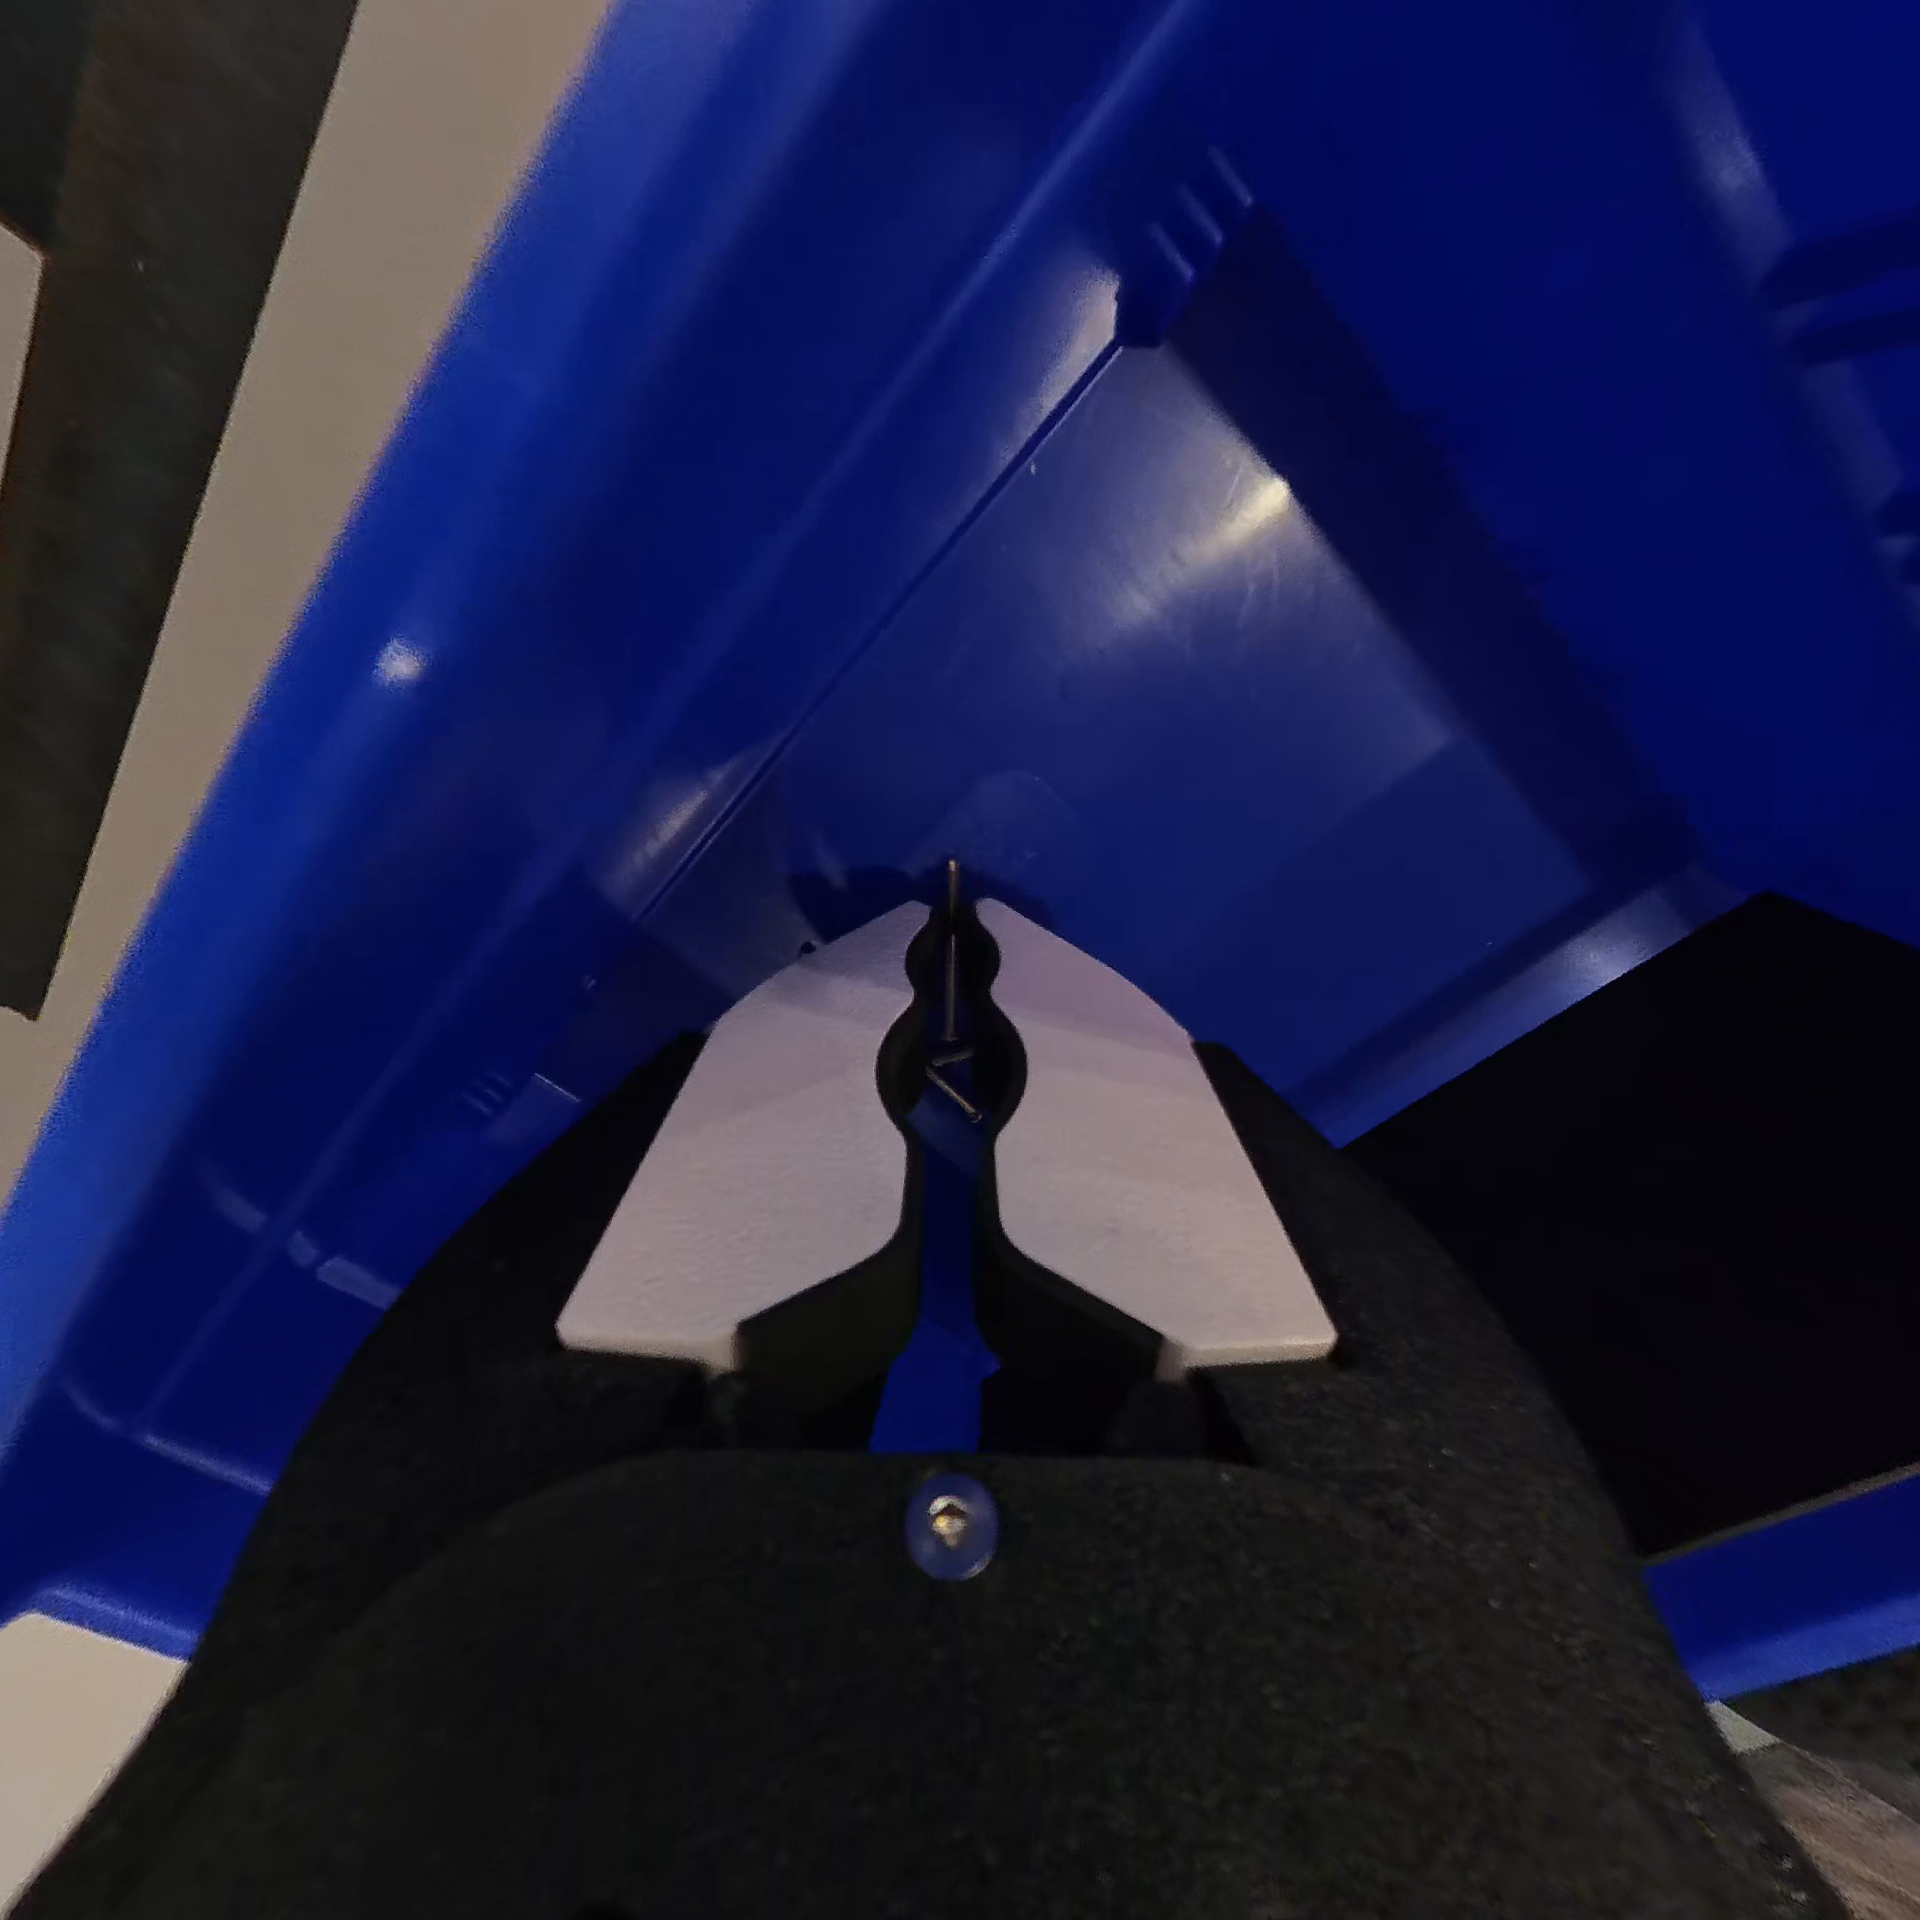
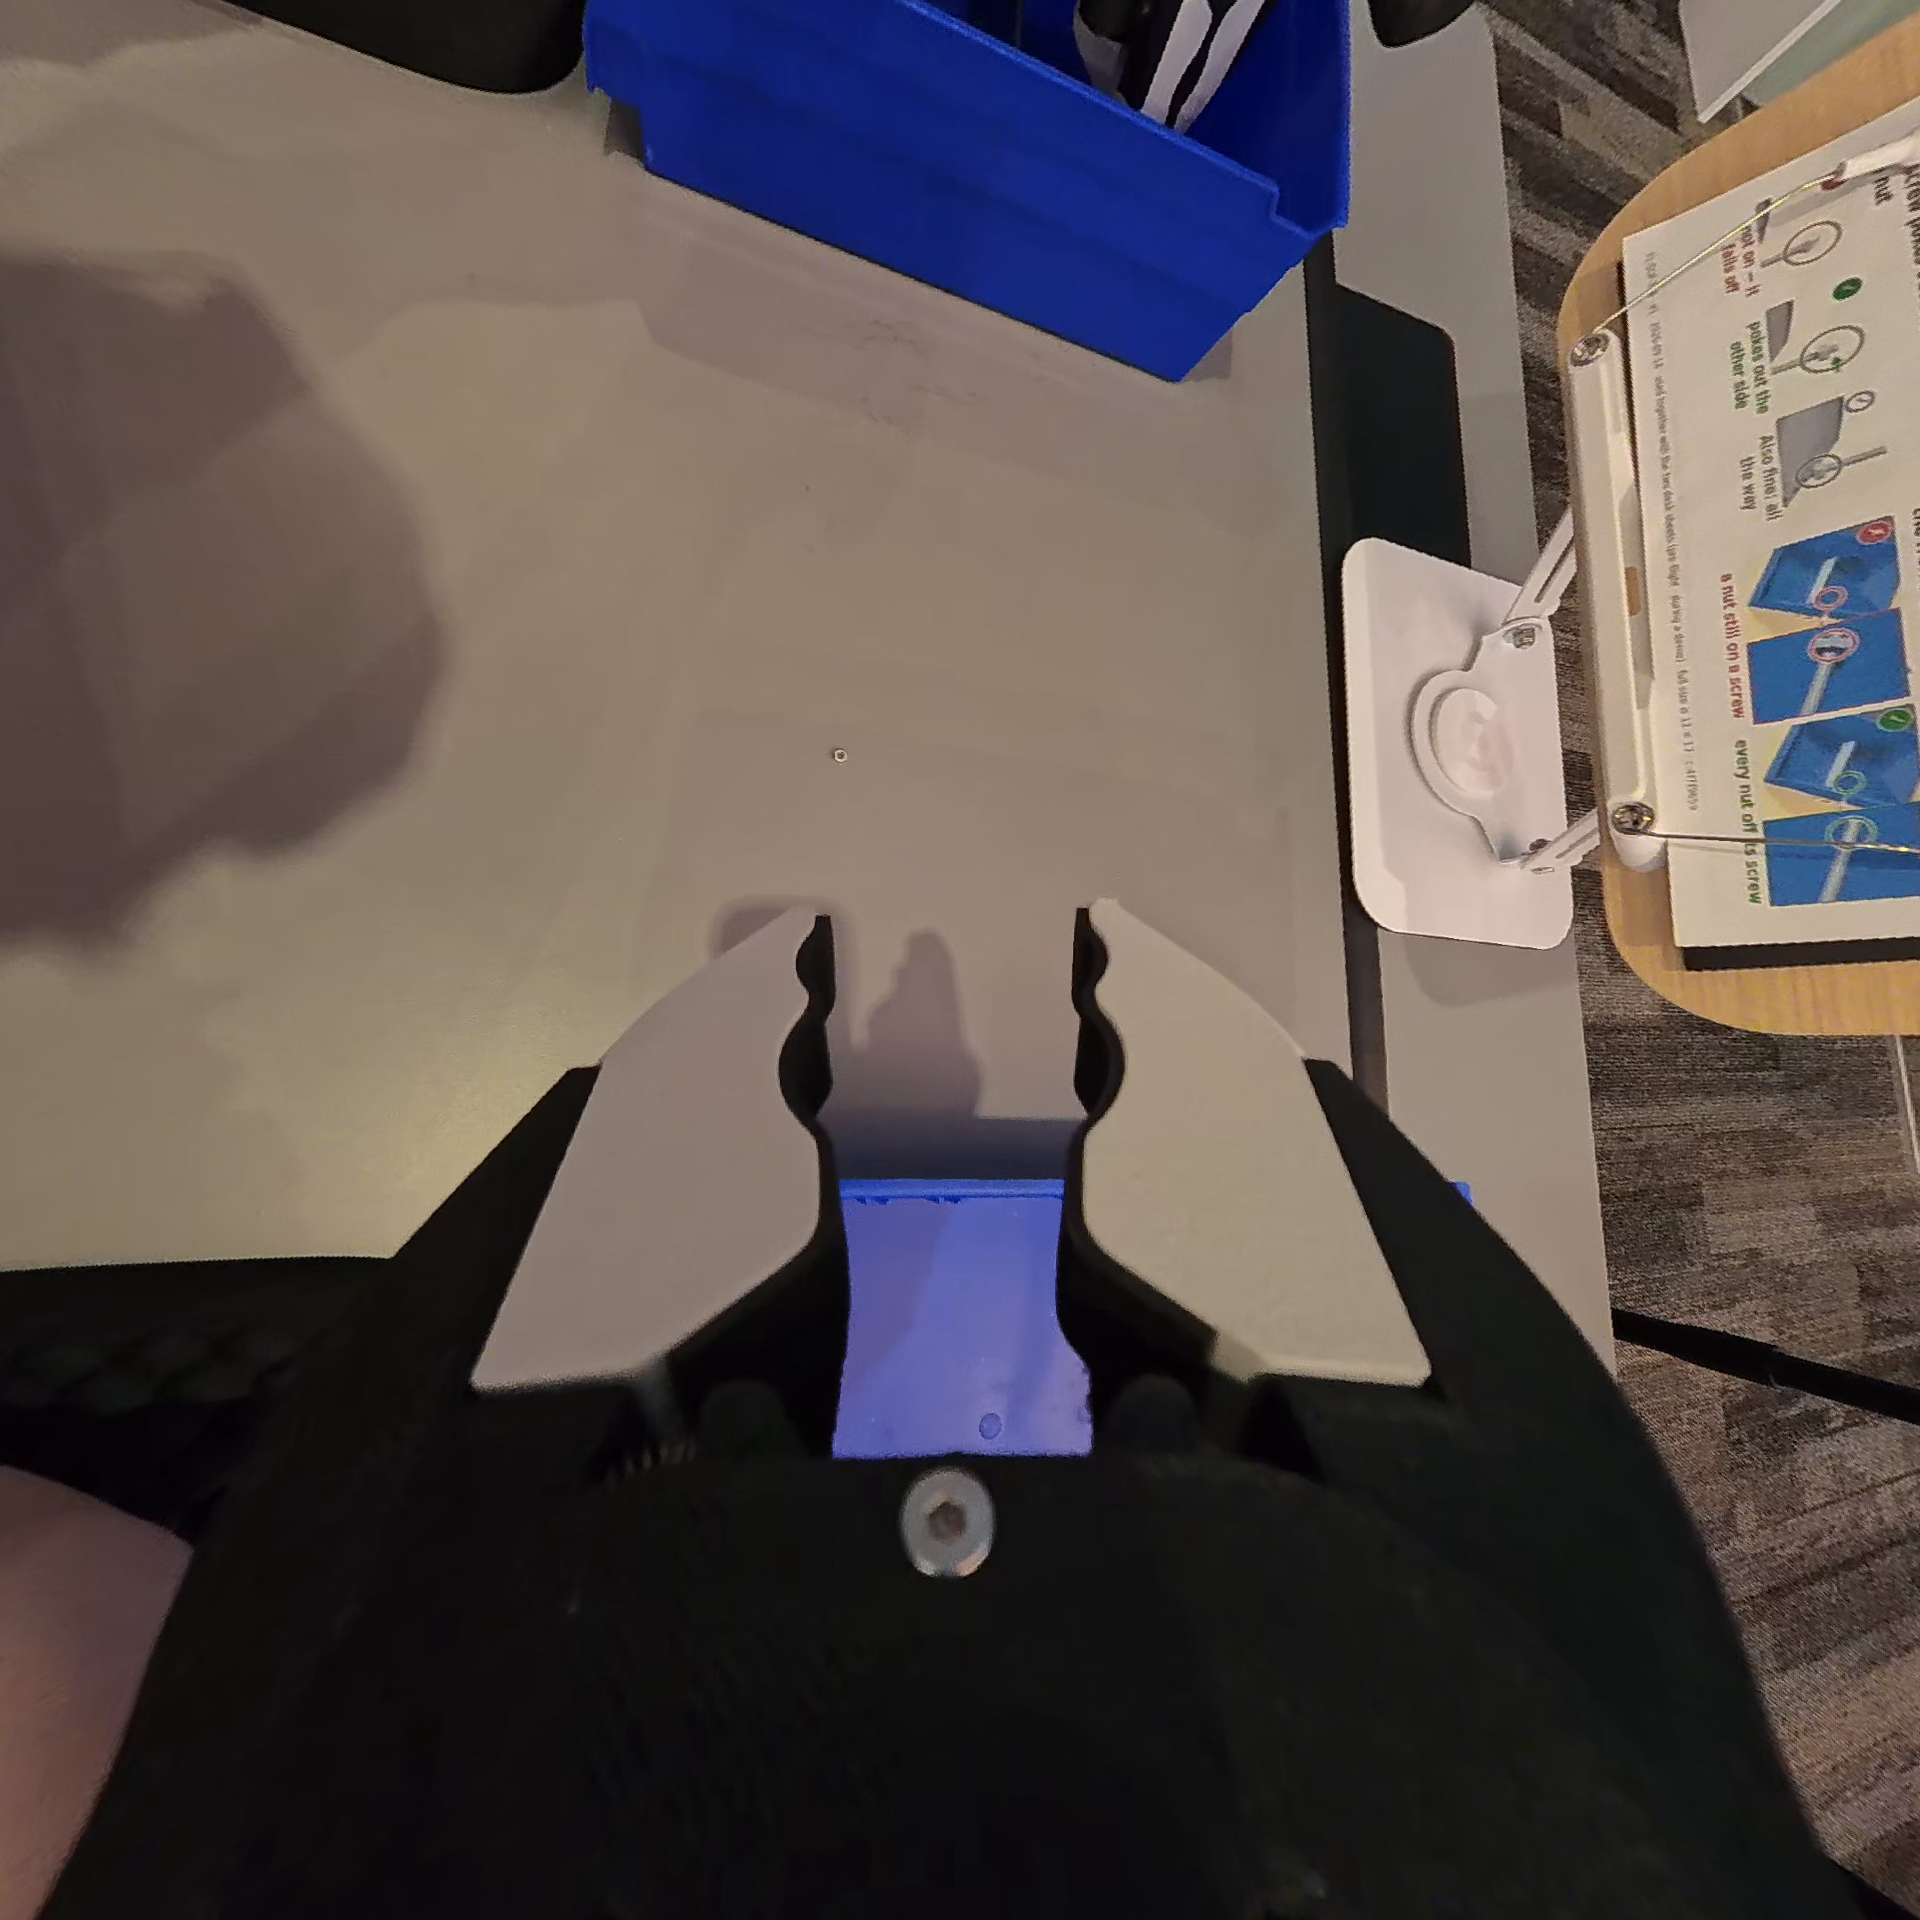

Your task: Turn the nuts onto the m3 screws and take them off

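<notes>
In the left wrist view my left gripper (image 1: 951,912) reaches down into a blue bin (image 1: 1195,644). Its white fingers (image 1: 831,997) are shut on a thin dark screw (image 1: 951,940), which lies along the pads with its tip poking out past them. Two more screws (image 1: 958,1086) lie on the bin floor below the pads. In the right wrist view my right gripper (image 2: 954,920) is open and empty over the grey table (image 2: 520,623). A small silver nut (image 2: 840,755) lies on the table ahead of it, apart from the fingers.
A blue bin (image 2: 935,177) stands at the table's far edge, with something black and white inside. Another blue bin (image 2: 951,1299) lies under my right gripper. A white stand base (image 2: 1455,748) and an instruction sheet (image 2: 1787,540) are to the right, beyond the table edge. My right fingertips sit around 50 cm from my left ones.
</notes>
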`<move>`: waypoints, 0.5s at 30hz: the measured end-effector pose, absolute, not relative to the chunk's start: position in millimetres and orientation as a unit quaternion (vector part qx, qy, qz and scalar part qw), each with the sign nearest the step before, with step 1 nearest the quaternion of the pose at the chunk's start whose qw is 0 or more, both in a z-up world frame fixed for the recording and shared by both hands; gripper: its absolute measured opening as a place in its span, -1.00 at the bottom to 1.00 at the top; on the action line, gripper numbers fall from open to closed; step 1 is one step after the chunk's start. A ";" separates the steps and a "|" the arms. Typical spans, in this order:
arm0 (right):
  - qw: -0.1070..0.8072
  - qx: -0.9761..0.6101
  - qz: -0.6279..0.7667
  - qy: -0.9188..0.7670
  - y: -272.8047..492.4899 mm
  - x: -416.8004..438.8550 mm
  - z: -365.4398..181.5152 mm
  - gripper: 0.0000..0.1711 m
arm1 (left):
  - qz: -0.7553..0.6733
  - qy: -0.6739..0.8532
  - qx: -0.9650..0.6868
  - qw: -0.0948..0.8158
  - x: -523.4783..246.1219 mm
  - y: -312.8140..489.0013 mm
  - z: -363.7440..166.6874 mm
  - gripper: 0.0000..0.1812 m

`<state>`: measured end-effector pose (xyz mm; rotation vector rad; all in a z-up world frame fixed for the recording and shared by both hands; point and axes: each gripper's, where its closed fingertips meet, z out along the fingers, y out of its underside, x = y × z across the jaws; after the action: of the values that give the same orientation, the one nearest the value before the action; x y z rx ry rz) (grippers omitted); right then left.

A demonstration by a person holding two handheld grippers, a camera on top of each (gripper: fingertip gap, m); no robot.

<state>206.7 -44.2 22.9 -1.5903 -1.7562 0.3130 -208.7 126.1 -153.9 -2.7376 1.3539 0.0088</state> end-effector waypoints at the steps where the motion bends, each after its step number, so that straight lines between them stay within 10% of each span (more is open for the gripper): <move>1: 0.366 -0.619 0.122 -0.684 -44.3 206.5 22.5 -0.48 | 0.009 0.444 -0.895 0.044 -210.1 126.4 -153.9 -0.97; 15: 0.385 -0.598 0.146 -0.688 -45.1 190.0 28.1 -0.48 | -0.089 0.384 -0.881 0.263 -161.9 135.7 -32.2 -0.97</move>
<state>190.0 -45.1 28.1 -1.5241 -1.7524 0.3724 -161.9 135.7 -32.2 -2.3813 1.0379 -0.2418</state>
